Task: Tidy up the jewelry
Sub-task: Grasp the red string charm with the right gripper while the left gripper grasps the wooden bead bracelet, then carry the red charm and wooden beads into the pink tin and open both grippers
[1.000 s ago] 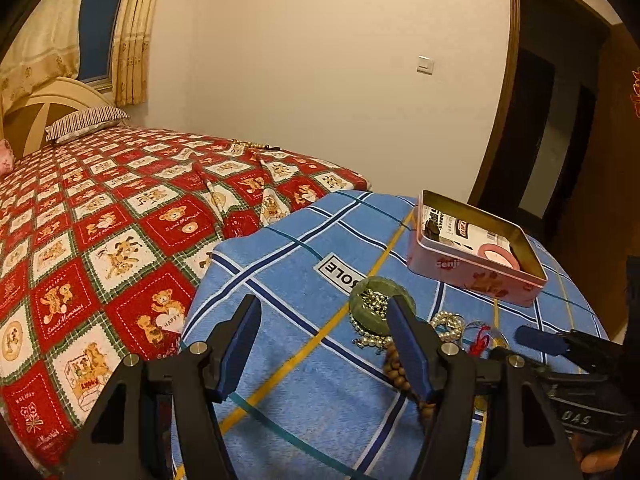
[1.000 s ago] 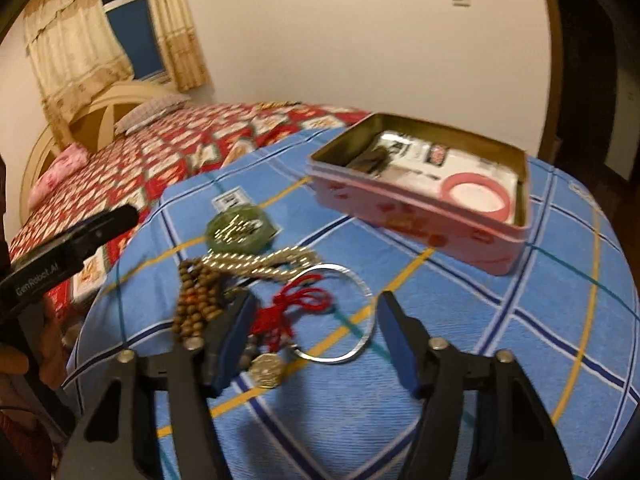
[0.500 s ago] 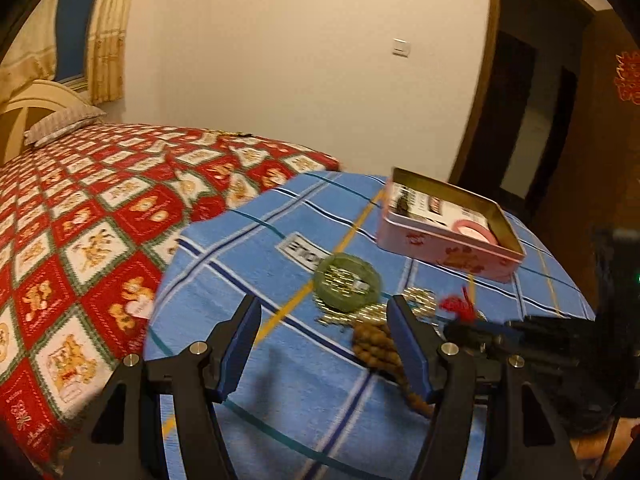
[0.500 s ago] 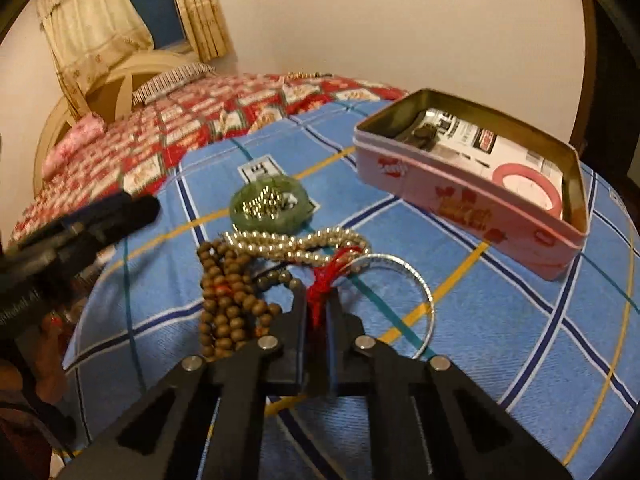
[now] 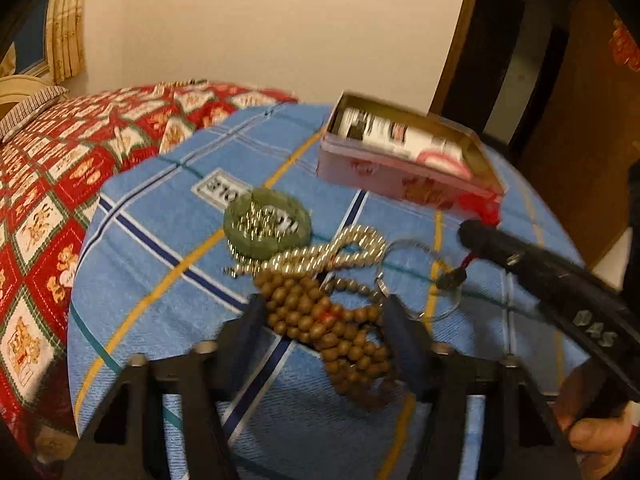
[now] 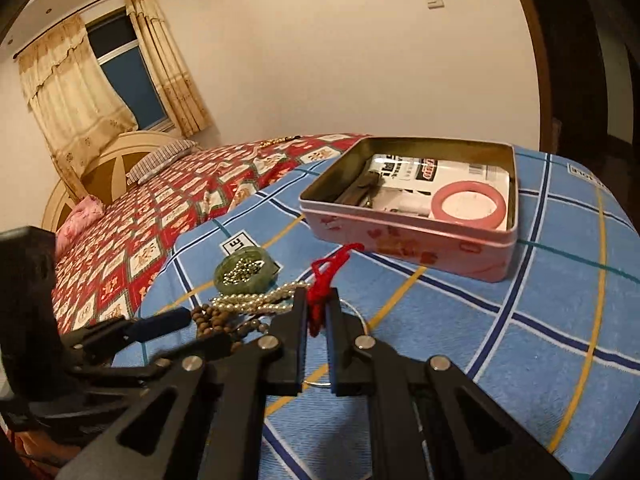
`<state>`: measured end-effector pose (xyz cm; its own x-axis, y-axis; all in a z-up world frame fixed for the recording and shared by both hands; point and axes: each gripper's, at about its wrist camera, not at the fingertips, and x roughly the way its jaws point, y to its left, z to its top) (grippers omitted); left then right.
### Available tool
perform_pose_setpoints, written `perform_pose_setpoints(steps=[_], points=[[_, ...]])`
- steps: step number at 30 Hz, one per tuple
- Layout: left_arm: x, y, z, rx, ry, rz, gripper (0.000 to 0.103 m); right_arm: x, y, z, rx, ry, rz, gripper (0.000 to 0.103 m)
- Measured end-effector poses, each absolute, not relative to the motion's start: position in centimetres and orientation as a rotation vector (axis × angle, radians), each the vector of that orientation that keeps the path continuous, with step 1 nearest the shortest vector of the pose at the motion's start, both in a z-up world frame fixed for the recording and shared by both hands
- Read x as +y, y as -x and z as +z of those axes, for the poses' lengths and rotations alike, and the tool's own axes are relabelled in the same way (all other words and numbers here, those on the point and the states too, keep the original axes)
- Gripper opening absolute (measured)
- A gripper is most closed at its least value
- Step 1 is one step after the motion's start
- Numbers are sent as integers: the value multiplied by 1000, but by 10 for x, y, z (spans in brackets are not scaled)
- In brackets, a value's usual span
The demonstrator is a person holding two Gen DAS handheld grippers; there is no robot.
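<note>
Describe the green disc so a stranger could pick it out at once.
Find the blue checked cloth at the foot of the red bed, then the pink tin on it. The jewelry heap lies in front of the tin; the green disc is at its far left end, just beyond the pearls. It alone is flat, round and green, with small metal beads on top.

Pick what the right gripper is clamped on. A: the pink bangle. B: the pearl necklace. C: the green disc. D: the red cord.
D: the right gripper is pinched shut on the red cord, while the pink bangle lies in the tin.
</note>
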<state>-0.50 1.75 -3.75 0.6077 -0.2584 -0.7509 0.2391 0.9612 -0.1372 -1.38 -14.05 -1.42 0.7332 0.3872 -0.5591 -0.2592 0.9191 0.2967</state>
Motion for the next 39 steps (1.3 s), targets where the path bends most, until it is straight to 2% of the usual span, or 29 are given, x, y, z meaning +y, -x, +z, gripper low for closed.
perform_pose_setpoints(steps=[6, 8, 9, 18, 26, 39], points=[[24, 6, -40, 886, 58, -306, 46, -144, 16, -14, 662, -207, 356, 11], [27, 9, -38, 871, 73, -324, 26, -147, 15, -15, 662, -216, 354, 11], [30, 11, -35, 854, 83, -342, 25, -148, 16, -15, 660, -220, 351, 11], [34, 25, -18, 741, 50, -388, 25, -157, 16, -14, 647, -255, 326, 11], [46, 41, 26, 516, 163, -457, 25, -168, 28, -3, 563, -269, 272, 11], [22, -6, 32, 494, 189, -487, 25, -208, 13, 19, 519, -272, 163, 11]])
